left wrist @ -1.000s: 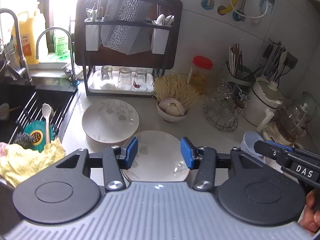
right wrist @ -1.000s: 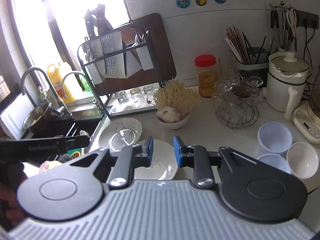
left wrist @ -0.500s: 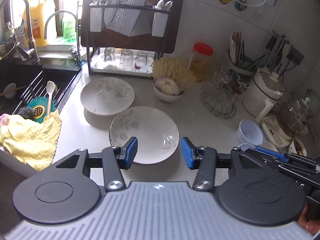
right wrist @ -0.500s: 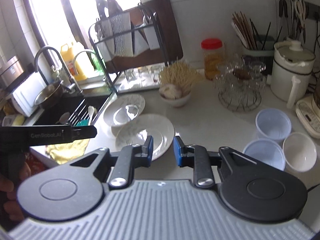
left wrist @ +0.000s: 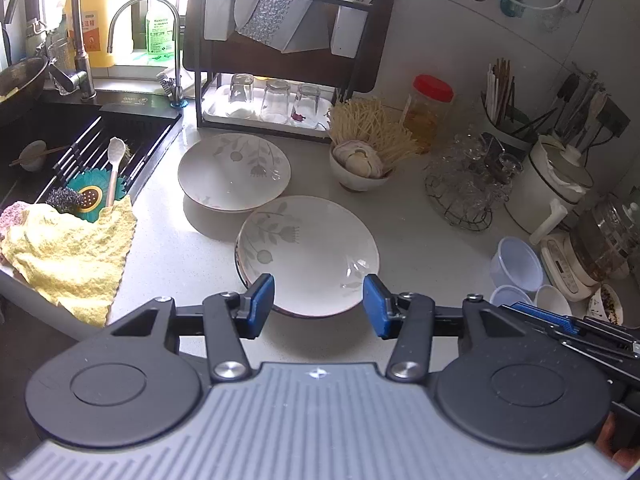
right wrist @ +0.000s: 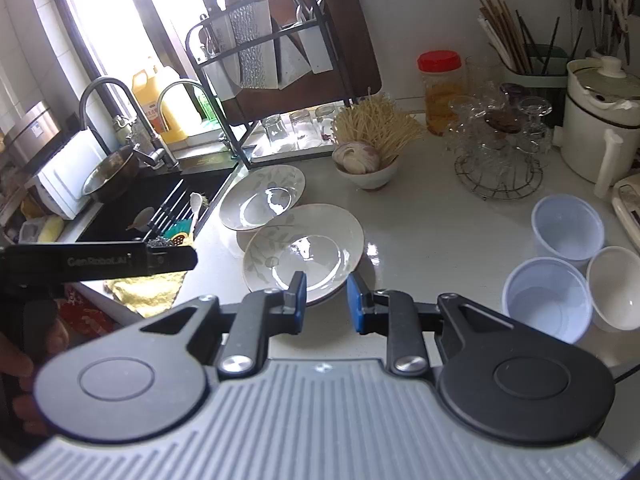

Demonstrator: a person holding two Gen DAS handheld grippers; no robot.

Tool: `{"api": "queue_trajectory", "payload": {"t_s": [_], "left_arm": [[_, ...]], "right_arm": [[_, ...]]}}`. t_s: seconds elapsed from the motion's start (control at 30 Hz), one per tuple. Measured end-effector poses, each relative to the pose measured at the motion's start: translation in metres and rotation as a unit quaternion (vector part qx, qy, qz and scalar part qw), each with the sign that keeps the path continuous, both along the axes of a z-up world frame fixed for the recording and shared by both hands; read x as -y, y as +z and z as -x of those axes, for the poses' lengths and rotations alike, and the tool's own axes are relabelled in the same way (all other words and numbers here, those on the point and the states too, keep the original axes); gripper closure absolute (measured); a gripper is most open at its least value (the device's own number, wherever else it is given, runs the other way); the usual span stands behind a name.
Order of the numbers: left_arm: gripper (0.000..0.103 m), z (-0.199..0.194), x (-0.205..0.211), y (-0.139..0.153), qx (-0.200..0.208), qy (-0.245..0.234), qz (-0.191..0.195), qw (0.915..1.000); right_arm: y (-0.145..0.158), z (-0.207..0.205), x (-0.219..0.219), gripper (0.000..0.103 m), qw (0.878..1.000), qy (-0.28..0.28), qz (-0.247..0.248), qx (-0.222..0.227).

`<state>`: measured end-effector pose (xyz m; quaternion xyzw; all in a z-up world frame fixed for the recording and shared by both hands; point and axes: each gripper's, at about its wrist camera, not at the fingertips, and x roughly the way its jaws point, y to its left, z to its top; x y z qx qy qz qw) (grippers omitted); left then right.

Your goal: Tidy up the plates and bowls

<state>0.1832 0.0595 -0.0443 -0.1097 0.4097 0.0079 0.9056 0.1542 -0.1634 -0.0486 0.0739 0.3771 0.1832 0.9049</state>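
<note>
Two white plates with a grey leaf pattern lie on the counter. The near plate (left wrist: 308, 254) overlaps the edge of the far plate (left wrist: 234, 170). My left gripper (left wrist: 318, 306) is open and empty, above the near plate's front rim. My right gripper (right wrist: 326, 300) is open with a narrower gap, empty, also over the near plate (right wrist: 304, 254); the far plate (right wrist: 262, 196) is behind it. Two pale blue plastic bowls (right wrist: 546, 300) (right wrist: 568, 226) and a small white bowl (right wrist: 618, 286) stand at the right. A white bowl (left wrist: 358, 166) holds garlic and noodles.
A black dish rack (left wrist: 288, 60) with upturned glasses stands at the back. The sink (left wrist: 60, 144) and a yellow cloth (left wrist: 70, 250) are on the left. A wire stand of glasses (left wrist: 468, 184), a red-lidded jar (left wrist: 428, 108) and a white pot (left wrist: 556, 184) are on the right.
Both grippers have risen and pulled back, so more of the counter and both plates show. Neither gripper's opening has changed.
</note>
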Motion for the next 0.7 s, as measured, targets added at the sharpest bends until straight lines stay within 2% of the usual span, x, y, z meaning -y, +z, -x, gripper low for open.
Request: {"api": "queue_trajectory", "payload": {"t_s": [0.23,0.5,0.7], "left_arm": [[0.048,-0.036,-0.017,-0.003,0.000,-0.005,0.002,1.0000],[0.046,-0.089,-0.058,-0.003,0.004,-0.006,0.015,0.9999],[0.046,-0.122,-0.094,-0.002,0.014,-0.006,0.008,0.9998]], "right_arm": [[0.002,-0.032,-0.017,0.077,1.000,0.001,-0.002,-0.002],[0.006,-0.070,-0.045,0.077,1.000,-0.004,-0.007,0.004],[0.004,-0.099,-0.073,0.077,1.000,-0.006,-0.010,0.000]]}}
